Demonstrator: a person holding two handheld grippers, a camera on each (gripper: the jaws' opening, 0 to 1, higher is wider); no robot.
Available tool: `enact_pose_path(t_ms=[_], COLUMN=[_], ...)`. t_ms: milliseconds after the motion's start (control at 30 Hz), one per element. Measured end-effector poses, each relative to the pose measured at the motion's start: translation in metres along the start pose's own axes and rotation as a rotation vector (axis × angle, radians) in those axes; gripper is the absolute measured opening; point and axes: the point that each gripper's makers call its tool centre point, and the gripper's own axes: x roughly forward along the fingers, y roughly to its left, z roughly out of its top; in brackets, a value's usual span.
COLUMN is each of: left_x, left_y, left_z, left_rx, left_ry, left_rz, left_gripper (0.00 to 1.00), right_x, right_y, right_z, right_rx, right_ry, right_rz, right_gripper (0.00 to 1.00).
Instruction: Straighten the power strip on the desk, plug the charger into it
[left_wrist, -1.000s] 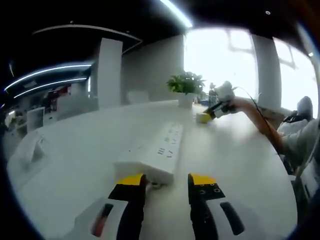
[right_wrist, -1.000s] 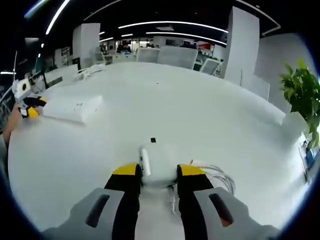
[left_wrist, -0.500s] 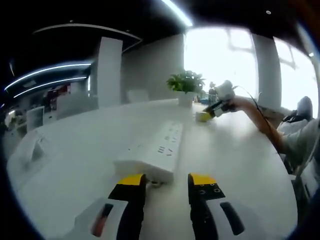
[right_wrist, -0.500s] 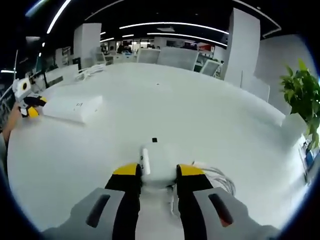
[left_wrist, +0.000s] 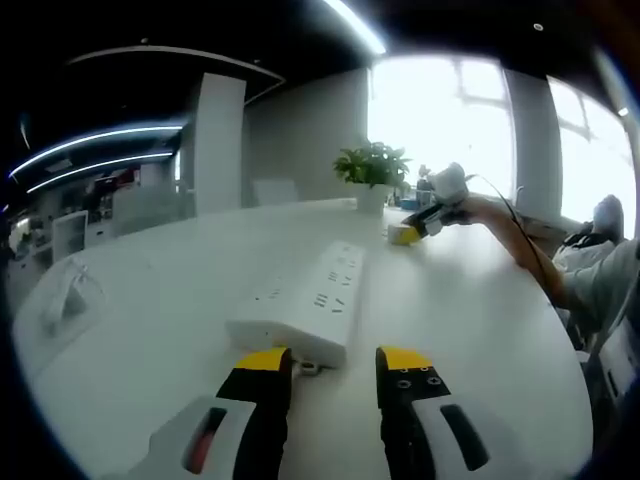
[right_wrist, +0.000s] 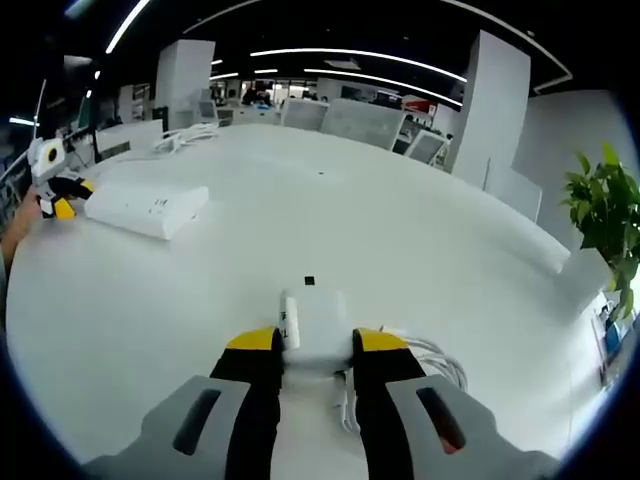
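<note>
Left gripper (left_wrist: 332, 362): its jaws are being held apart with nothing between them, low over the desk (left_wrist: 480, 320), just short of the power strip's near end.

Right gripper (right_wrist: 305, 343): its jaws are being pressed against the two sides of the white charger (right_wrist: 313, 322), which is being held at the desk surface; a bundle of white cable (right_wrist: 425, 355) is lying just to its right.

Power strip (left_wrist: 308, 304): it is lying flat on the desk, its long axis running away from the left gripper and leaning slightly to the right, sockets facing up. In the right gripper view it is being seen as a white block (right_wrist: 147, 209), well apart from the charger, to the left and farther off.

Deciding relation: the left gripper is judged the nearer to the strip, almost in line with its length, so squaring it is likely falling to that side; the charger is having to be carried leftward across the open desk to reach the sockets.

Background: a potted plant (left_wrist: 373, 168) is standing beyond the strip's far end.
</note>
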Motion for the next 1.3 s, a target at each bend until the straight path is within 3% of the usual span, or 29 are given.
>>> enact_pose_path(t_ms=[633,1300], left_x=[0.0007,0.0007], left_y=[-0.0021,-0.0001], left_z=[-0.0041,-0.0046], left_rx=[-0.009,-0.016], left_ry=[0.008,0.012], left_rz=[-0.002,0.000], left_gripper=[0.34,0.34], right_x=[0.0013,0.0020], right_y=[0.0025,0.0011], right_z=[0.0041,0.0099], right_rx=[-0.075,-0.088], right_ry=[0.003,-0.009], right_rz=[-0.039,-0.060], right_gripper=[0.27,0.27])
